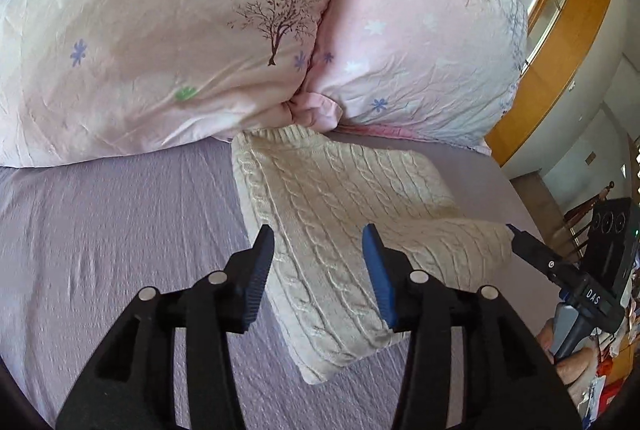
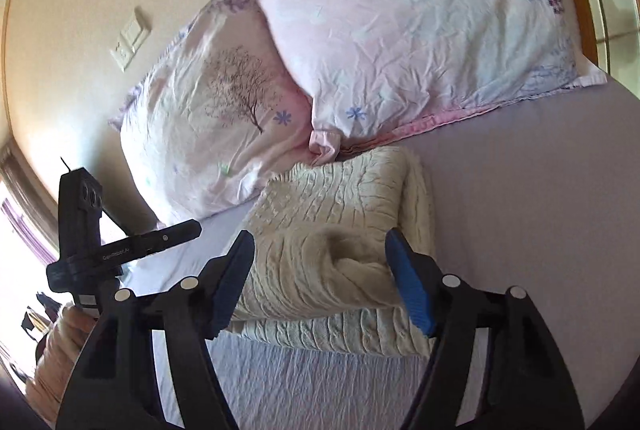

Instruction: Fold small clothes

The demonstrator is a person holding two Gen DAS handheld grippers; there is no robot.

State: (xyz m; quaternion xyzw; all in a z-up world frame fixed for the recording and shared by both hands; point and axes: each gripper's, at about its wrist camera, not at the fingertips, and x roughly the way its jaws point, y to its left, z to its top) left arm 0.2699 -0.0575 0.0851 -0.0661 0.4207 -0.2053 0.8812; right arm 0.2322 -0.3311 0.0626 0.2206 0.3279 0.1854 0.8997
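A cream cable-knit sweater lies folded in a thick stack on the lilac bed sheet, its far end against the pillows. My left gripper is open, its jaws apart just above the sweater's near left part, holding nothing. In the right wrist view the sweater shows a folded-over top layer. My right gripper is open with its jaws on either side of that top fold, not closed on it. The right gripper's tip also shows in the left wrist view beside the sweater's right end.
Two pink flower-print pillows lie along the head of the bed behind the sweater. A wooden frame and the bed's edge are to the right. A wall with a switch plate is behind the pillows.
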